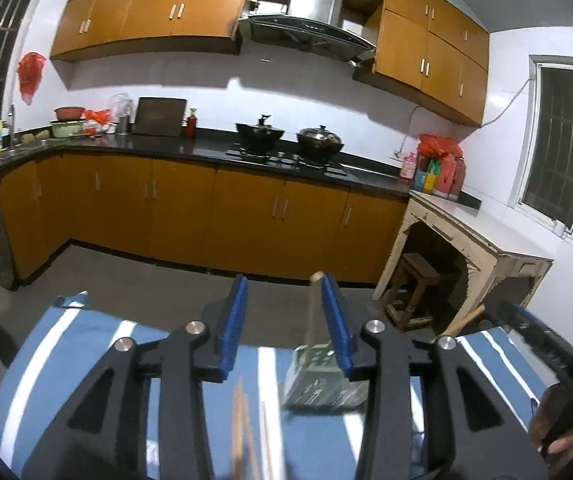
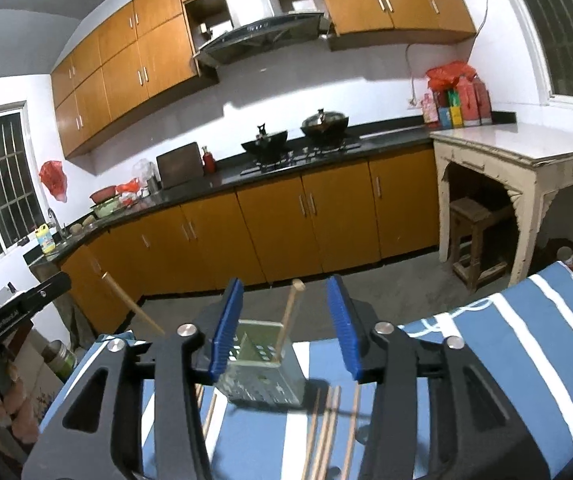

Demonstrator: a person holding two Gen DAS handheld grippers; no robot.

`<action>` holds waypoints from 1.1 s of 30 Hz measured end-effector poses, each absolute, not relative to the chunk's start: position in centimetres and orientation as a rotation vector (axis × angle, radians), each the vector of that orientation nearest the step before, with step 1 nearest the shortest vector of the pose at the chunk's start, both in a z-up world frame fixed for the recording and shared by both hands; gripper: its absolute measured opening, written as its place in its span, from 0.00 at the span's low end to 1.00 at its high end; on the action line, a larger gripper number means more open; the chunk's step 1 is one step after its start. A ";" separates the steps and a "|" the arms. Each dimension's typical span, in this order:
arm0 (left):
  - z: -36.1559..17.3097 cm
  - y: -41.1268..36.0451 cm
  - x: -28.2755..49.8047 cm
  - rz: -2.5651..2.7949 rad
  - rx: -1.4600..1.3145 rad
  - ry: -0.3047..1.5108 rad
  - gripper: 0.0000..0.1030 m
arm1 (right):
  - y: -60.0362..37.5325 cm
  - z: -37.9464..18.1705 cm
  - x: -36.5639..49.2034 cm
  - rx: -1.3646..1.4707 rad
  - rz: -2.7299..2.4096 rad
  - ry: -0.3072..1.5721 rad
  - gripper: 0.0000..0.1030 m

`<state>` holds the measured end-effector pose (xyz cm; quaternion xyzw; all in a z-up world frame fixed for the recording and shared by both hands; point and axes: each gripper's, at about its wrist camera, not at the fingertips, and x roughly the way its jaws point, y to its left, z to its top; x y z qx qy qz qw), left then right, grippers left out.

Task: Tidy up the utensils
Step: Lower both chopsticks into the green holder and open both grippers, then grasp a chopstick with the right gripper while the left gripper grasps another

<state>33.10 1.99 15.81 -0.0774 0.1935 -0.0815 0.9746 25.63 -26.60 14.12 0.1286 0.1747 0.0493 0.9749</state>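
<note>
A kitchen is shown, its white tiled walls (image 1: 318,92) brightly lit from above. Orange wall cabinets (image 1: 158,12) are hung over a black counter (image 1: 190,148) that is set on matching base cabinets (image 1: 246,220) along the far wall. A range hood (image 1: 310,24) is mounted above the hob (image 1: 286,158). Barred windows (image 1: 566,136) are seen at left and right. A pale table (image 1: 486,232) with a stool (image 1: 418,288) beneath is placed at right on the grey floor (image 1: 146,276).

Holder (image 2: 262,364): stood on the cloth (image 2: 526,344), ahead of both grippers.
Chopstick (image 2: 288,320): stood upright in the holder.
Loose chopsticks (image 2: 326,428): lay on the cloth, nearer the camera than the holder.
Woks (image 1: 290,138): sat side by side on the counter (image 1: 166,146) behind.
Stool (image 1: 414,292): stood under the side table (image 1: 498,236), right.
</note>
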 end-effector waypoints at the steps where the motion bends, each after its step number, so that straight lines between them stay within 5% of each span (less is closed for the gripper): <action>1: 15.4 2.8 32.0 -0.154 -0.155 0.393 0.41 | -26.8 13.7 24.5 0.248 0.090 0.355 0.47; 12: 3.8 7.3 26.5 -0.047 -0.095 0.596 0.47 | -27.8 -0.4 22.4 0.269 0.005 0.700 0.47; 16: -0.3 7.9 26.2 -0.038 -0.100 0.690 0.47 | -26.4 -4.6 23.6 0.250 0.010 0.808 0.38; 24: -4.2 6.7 26.3 -0.080 -0.082 0.790 0.46 | -24.7 -7.3 25.5 0.160 -0.011 0.863 0.29; 28: -4.7 5.7 26.6 -0.117 -0.076 0.809 0.44 | -24.5 -7.5 25.0 0.097 -0.042 0.849 0.08; 33: -5.4 4.0 26.8 -0.161 -0.038 0.834 0.35 | -27.2 -7.5 24.8 0.181 -0.092 0.850 0.07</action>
